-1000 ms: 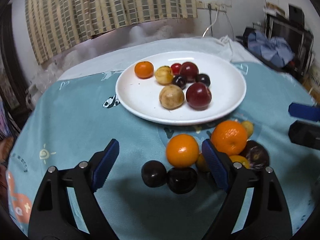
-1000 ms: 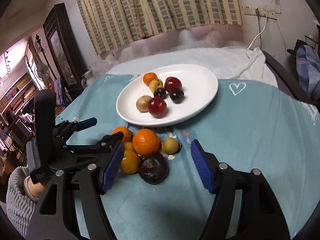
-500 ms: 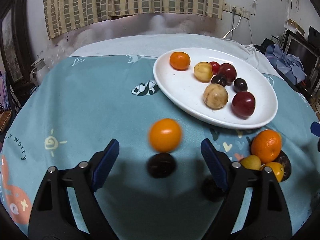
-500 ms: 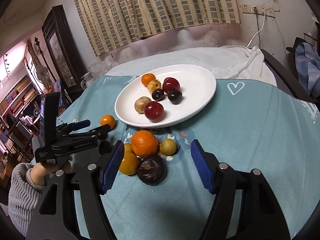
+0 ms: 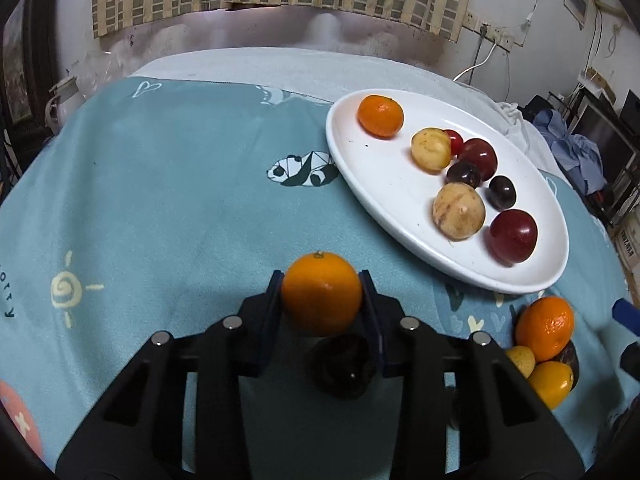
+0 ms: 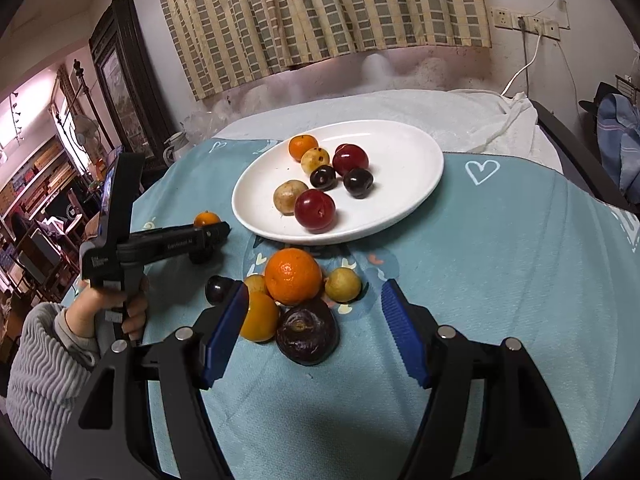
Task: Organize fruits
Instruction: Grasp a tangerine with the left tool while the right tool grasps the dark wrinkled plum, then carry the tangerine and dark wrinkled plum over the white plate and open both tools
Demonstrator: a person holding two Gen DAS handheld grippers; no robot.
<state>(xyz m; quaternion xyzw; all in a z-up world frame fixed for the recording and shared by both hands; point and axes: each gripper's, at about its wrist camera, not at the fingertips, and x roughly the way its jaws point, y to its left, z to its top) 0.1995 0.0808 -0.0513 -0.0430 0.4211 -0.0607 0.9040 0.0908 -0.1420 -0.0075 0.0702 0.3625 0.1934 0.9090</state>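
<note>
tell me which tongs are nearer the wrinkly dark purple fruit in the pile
Right. The right tongs stand open around the wrinkly dark purple fruit; the left tongs are off to its left, having just closed on a small orange.

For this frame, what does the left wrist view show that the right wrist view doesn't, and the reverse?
Only the left wrist view: the left gripper seen from behind, its jaws just closed, pads pressing both sides of a small orange, and a panda print on the cloth.

Only the right wrist view: the right gripper open above the loose pile, touching nothing, a wrinkled dark purple fruit shown whole, and the person's hand on the left gripper's handle.

Both: the white plate holding seven fruits, and the large orange in the pile.
</note>
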